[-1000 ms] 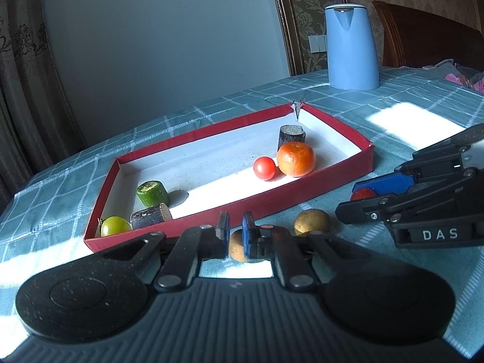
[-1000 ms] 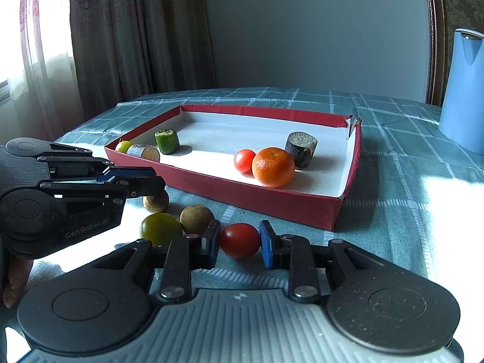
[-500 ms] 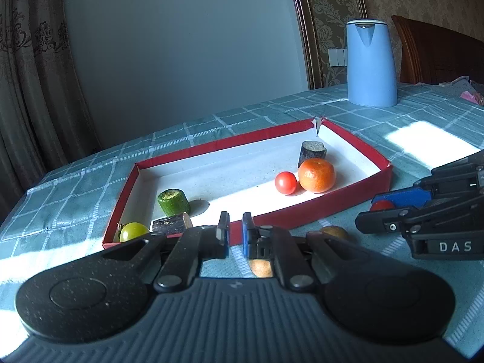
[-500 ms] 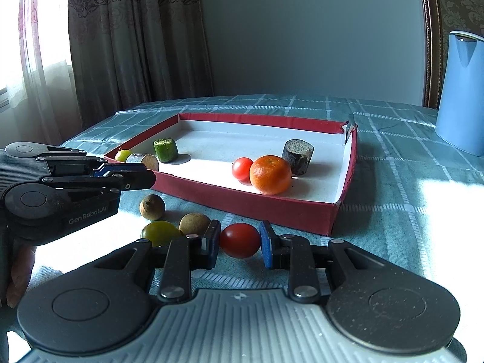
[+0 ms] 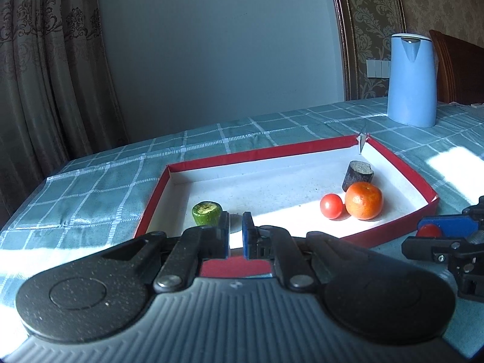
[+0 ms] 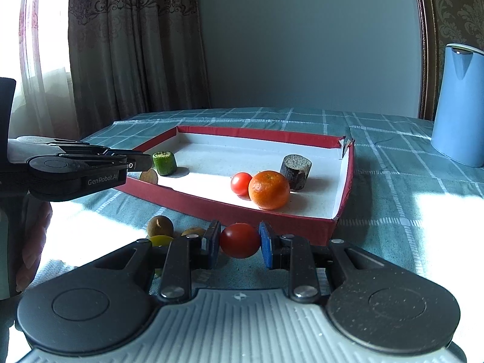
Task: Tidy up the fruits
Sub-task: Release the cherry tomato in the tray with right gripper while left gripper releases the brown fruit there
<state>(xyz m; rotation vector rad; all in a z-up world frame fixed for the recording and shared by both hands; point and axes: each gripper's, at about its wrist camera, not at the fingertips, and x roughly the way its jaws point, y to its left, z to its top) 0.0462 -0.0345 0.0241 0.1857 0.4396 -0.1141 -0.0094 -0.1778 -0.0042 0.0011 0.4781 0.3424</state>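
Observation:
My right gripper (image 6: 239,240) is shut on a red tomato (image 6: 240,240) and holds it above the cloth, just in front of the red tray's (image 6: 230,204) near wall. In the tray lie an orange (image 6: 268,189), a second tomato (image 6: 241,183), a dark cylinder piece (image 6: 295,168) and a green cylinder piece (image 6: 164,162). My left gripper (image 5: 235,236) is nearly shut and empty, raised over the tray's near left corner; it also shows in the right wrist view (image 6: 142,161). Brown fruits (image 6: 160,226) and a yellow-green fruit (image 6: 160,240) lie on the cloth.
A blue kettle (image 5: 411,80) stands on the checked tablecloth beyond the tray's right end. A curtain (image 6: 127,48) hangs at the left and a wooden chair (image 5: 459,69) stands behind the kettle. Another brown piece (image 6: 148,177) sits at the tray's left end.
Both grippers have risen. The right one lifted the tomato off the cloth toward the tray. The left one moved up and over the tray's near left corner, still nearly shut.

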